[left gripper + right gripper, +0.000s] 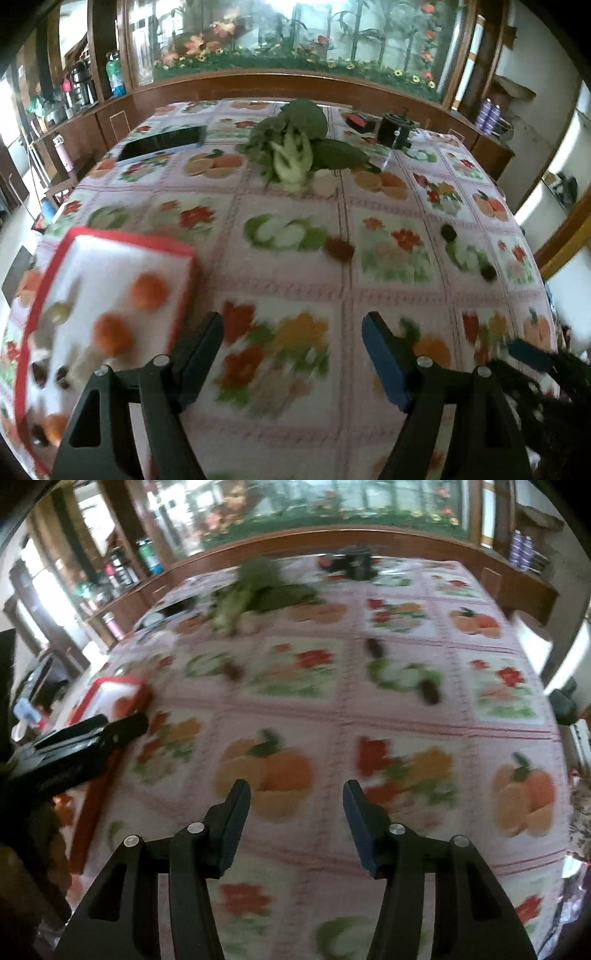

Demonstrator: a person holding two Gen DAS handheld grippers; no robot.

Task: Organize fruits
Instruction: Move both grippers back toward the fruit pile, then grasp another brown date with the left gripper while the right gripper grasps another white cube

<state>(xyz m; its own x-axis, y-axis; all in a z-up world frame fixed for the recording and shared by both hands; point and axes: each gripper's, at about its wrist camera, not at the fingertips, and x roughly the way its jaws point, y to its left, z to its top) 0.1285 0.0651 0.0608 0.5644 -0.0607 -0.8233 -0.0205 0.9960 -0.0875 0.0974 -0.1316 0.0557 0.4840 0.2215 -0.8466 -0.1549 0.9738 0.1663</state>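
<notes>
You see a smooth, slightly glossy printed pink tablecloth point(288, 280), matt black plastic fingers point(199, 354) with shiny metal pins, a glossy red-rimmed white tray point(122, 236), and polished brown wooden cabinets point(229, 86) behind.

Rough count of what's on the table point(295, 273): three small dark fruits, one reddish-brown point(339, 249) and two near-black point(448, 232) point(488, 272). One red-rimmed tray point(129, 236) with at least three orange fruits point(148, 290), too blurry to count the rest. One leafy green bunch point(295, 147), one tablet point(162, 142).
</notes>
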